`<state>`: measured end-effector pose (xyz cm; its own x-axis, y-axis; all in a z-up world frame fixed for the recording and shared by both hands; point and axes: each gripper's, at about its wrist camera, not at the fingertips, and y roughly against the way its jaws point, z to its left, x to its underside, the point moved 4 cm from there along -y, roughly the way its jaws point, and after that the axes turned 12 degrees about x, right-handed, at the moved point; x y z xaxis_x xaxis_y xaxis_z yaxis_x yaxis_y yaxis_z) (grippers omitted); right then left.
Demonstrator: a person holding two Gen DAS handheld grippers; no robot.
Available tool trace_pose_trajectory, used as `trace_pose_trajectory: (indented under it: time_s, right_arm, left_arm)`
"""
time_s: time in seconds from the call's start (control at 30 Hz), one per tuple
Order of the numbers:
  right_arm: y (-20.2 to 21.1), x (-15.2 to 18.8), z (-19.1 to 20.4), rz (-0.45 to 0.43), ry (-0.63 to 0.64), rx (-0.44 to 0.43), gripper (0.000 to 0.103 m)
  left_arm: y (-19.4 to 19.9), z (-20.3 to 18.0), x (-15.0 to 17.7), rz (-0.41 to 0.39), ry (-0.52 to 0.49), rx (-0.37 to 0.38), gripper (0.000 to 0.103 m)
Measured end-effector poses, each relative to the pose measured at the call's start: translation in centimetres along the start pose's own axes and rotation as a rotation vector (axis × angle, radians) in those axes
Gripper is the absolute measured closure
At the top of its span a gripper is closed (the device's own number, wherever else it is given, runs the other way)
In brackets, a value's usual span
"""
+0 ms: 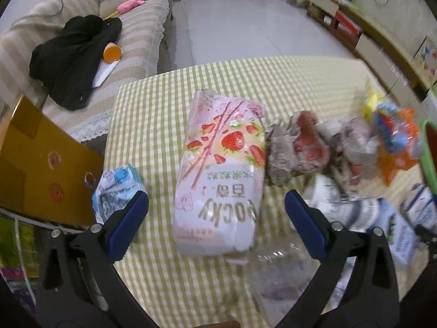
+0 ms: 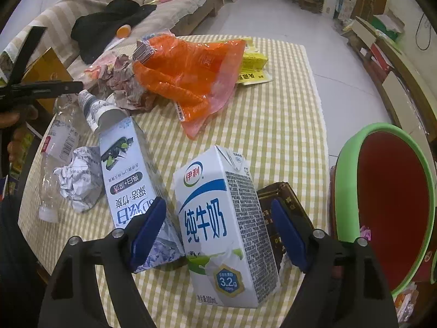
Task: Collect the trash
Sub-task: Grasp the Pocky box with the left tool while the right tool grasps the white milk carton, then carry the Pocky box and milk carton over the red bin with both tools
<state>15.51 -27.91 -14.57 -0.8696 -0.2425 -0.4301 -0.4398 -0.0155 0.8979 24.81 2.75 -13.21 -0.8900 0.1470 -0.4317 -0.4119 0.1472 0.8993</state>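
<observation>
Two claws hang over a checked surface (image 2: 273, 87) strewn with trash. The right claw (image 2: 218, 232) is spread around a white milk carton (image 2: 226, 227) lying at the view's 6 o'clock; its blue pads sit either side of the carton with a gap showing, so nothing is pinched yet. It is likely lined up this way to grab the carton and drop it in the green-rimmed red bin (image 2: 387, 207) at 3 o'clock, just off the surface's edge. The carton reads "纯牛奶" in blue, with a "3.2g" badge and a green-and-red oval logo. At 9 o'clock lies a toothpaste box (image 2: 125, 169), its writing upside down, with crumpled paper (image 2: 79, 177) and a clear bottle (image 2: 57, 147) just beside it. At 12 o'clock lies an orange bag (image 2: 188, 76).

The left claw (image 1: 217, 216) is spread wide over a pink box (image 1: 221, 175) marked "POCKY", seen upside down, with strawberries printed on it. It holds nothing. Crumpled wrappers (image 1: 308, 147) lie at 2 o'clock, blurred.
</observation>
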Motion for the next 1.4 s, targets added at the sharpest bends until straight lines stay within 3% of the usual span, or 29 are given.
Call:
trace_pose_trajectory:
  time_s: [0.13, 0.5, 0.57, 0.63, 0.73, 0.83, 1.4]
  right_arm:
    - [-0.1, -0.1, -0.1, -0.002, 0.010, -0.007, 0.027]
    - [-1.0, 0.3, 0.1, 0.036, 0.036, -0.024, 0.034]
    - [-1.0, 0.4, 0.5, 0.031, 0.059, -0.010, 0.036]
    - [-0.8, 0.3, 0.5, 0.021, 0.052, -0.013, 0.048]
    - [-0.3, 0.3, 0.5, 0.012, 0.053, -0.013, 0.057]
    - [0.2, 0.3, 0.5, 0.003, 0.046, -0.019, 0.062]
    - [5.4, -1.2, 0.5, -0.096, -0.036, -0.054, 0.063]
  left_arm:
    - [-1.4, 0.3, -0.2, 0.028, -0.015, -0.026, 0.005]
    - [-2.1, 0.3, -0.1, 0.026, -0.013, -0.010, 0.010]
    - [-2.2, 0.1, 0.2, 0.033, -0.014, -0.007, 0.020]
    - [-2.3, 0.2, 0.2, 0.035, -0.015, -0.007, 0.035]
    - [-1.9, 0.4, 0.2, 0.022, -0.011, -0.001, 0.041]
    - [-1.0, 0.9, 0.2, -0.011, 0.025, 0.018, 0.046]
    - [9.2, 0.9, 0.8, -0.213, 0.111, 0.074, 0.048]
